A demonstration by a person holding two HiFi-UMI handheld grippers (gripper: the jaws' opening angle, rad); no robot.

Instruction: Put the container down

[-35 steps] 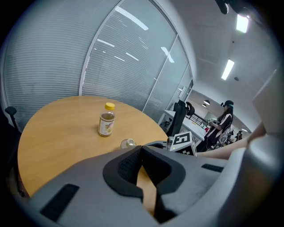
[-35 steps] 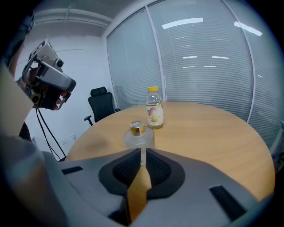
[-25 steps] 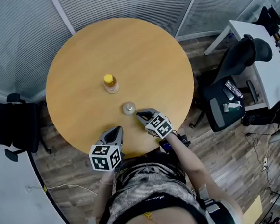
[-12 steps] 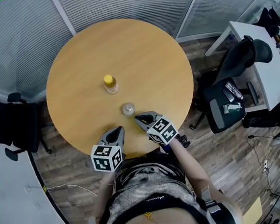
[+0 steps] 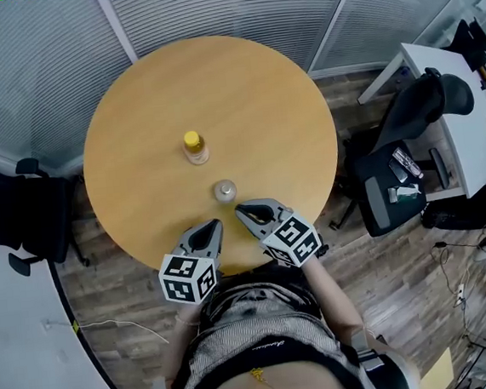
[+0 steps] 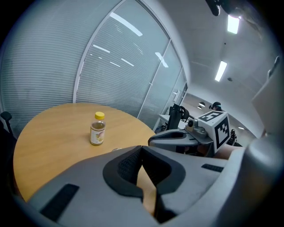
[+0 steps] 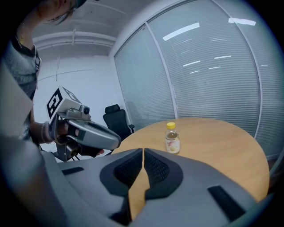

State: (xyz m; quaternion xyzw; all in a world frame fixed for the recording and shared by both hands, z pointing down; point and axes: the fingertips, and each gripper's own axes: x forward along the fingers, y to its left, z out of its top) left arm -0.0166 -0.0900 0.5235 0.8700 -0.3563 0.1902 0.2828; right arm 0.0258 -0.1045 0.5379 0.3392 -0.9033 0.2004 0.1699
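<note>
A small clear container (image 5: 225, 190) with a pale lid stands upright on the round wooden table (image 5: 260, 102), near its front edge. A bottle (image 5: 193, 147) with a yellow cap stands behind it; this bottle (image 6: 97, 128) also shows in the left gripper view, and the same bottle (image 7: 172, 138) in the right gripper view. My right gripper (image 5: 238, 209) is shut and empty, its tips just in front and to the right of the container, not touching it. My left gripper (image 5: 214, 225) is shut too, holding nothing, at the table's front edge. The jaws of the left gripper (image 6: 142, 148) and of the right gripper (image 7: 143, 151) meet with nothing between them.
Black office chairs stand to the right (image 5: 395, 179) and to the left (image 5: 22, 211) of the table. A white desk (image 5: 466, 116) is at the far right. Glass walls with blinds (image 5: 225, 3) run behind the table. Wood floor surrounds it.
My right gripper has drawn back toward me and slightly right, away from the small container, which stays standing. The left gripper has barely shifted.
</note>
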